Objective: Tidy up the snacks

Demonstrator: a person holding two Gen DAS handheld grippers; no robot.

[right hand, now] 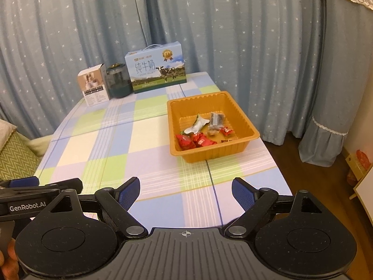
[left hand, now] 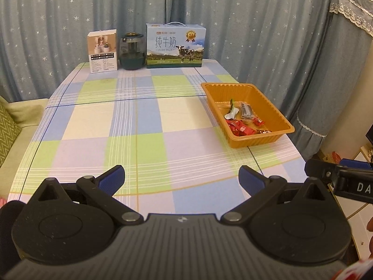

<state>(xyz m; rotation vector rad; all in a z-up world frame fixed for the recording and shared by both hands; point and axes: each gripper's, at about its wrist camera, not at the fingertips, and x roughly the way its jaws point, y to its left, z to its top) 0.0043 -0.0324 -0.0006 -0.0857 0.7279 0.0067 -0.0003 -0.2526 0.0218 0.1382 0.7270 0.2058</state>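
Home, a lived-in room. Blue star-print curtains [right hand: 233,35] cover the whole back wall. Desk [left hand: 144,126] wears a pastel checked cloth. Sofa with a green zigzag cushion [left hand: 8,128] at the left edge. Milk carton gift box [left hand: 176,46], dark jar [left hand: 131,51] and small product box [left hand: 102,50] line the far side. Lace-trimmed cloth cover [left hand: 349,23] at right; wooden floor [right hand: 303,161].

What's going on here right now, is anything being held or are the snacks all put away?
Nothing is held. The left gripper and right gripper both hang open above the near edge of the table. The wrapped snacks lie in the orange tray on the table's right side. No loose snacks show on the cloth. A milk carton, a dark jar and a small box stand along the far edge.
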